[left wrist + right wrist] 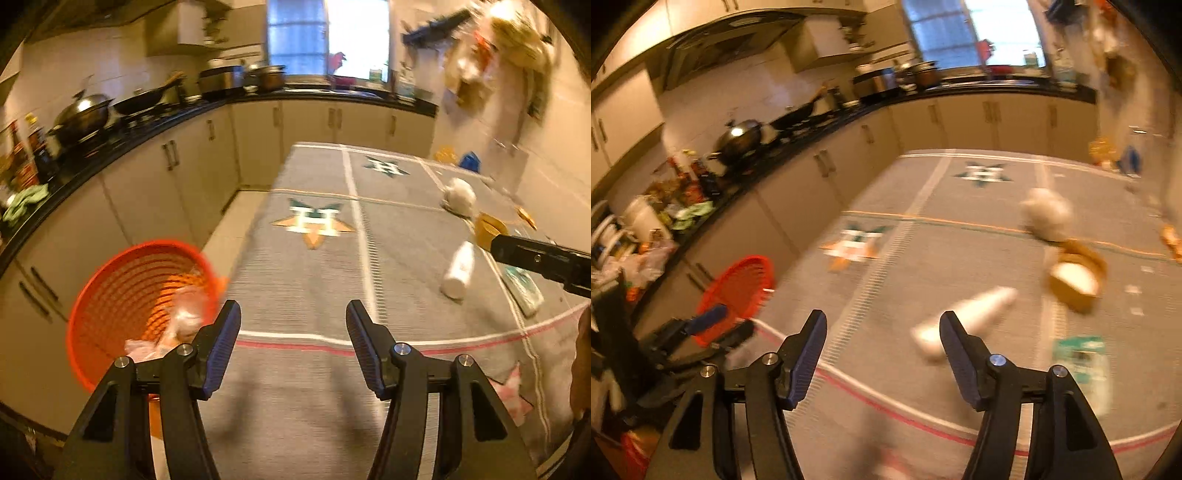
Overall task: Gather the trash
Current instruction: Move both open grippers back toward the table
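An orange mesh trash basket (pixel 122 295) stands beside the table's left edge with crumpled plastic wrap (pixel 184 314) inside; it also shows in the right wrist view (pixel 738 291). My left gripper (pixel 293 325) is open and empty over the grey cloth (pixel 303 280), just right of the basket. My right gripper (pixel 882 332) is open and empty; its body shows in the left wrist view (pixel 543 258). Ahead of it lie a white bottle (pixel 964 317) on its side, a yellow cup (pixel 1075 277), a white crumpled wad (pixel 1047 214) and a green-white packet (pixel 1082 365). The bottle (pixel 460 269) also shows in the left wrist view.
A black kitchen counter (pixel 110 147) with woks and pots runs along the left and back. White cabinets (pixel 177 177) stand below it. Small yellow and blue items (pixel 458 158) sit at the table's far right corner. Bags hang on the right wall (pixel 487 55).
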A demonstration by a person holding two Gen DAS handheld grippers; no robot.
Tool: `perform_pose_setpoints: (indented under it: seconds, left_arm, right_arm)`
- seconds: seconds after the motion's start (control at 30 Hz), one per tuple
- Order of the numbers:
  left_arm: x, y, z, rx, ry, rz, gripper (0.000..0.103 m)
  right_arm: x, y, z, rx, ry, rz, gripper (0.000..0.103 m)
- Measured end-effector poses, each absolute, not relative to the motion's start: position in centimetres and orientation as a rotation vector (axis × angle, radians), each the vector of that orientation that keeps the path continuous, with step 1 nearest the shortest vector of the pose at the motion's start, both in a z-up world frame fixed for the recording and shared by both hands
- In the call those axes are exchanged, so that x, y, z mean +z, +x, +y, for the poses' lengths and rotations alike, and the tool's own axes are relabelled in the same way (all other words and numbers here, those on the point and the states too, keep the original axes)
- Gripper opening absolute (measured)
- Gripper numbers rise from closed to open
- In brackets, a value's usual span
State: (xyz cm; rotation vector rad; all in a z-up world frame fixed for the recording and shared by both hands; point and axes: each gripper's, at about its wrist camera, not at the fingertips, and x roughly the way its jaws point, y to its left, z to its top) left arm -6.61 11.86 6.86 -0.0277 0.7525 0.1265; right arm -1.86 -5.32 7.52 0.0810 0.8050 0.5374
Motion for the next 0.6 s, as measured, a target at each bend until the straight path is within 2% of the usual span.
perform_pose_setpoints:
  seconds: [0.3,0.6]
  left_arm:
    - [6.2,-3.0,3.8,-0.040,0.082,0.804,0.066]
    - [4.3,2.3,-2.0,-0.161,0.147,0.897,0.068]
  right_arm:
    - [5.1,0.1,-17.0,0.314,0.178,0.867,0.070]
    - [3.7,1.1,-19.7,0.305,0.258,0.878,0.070]
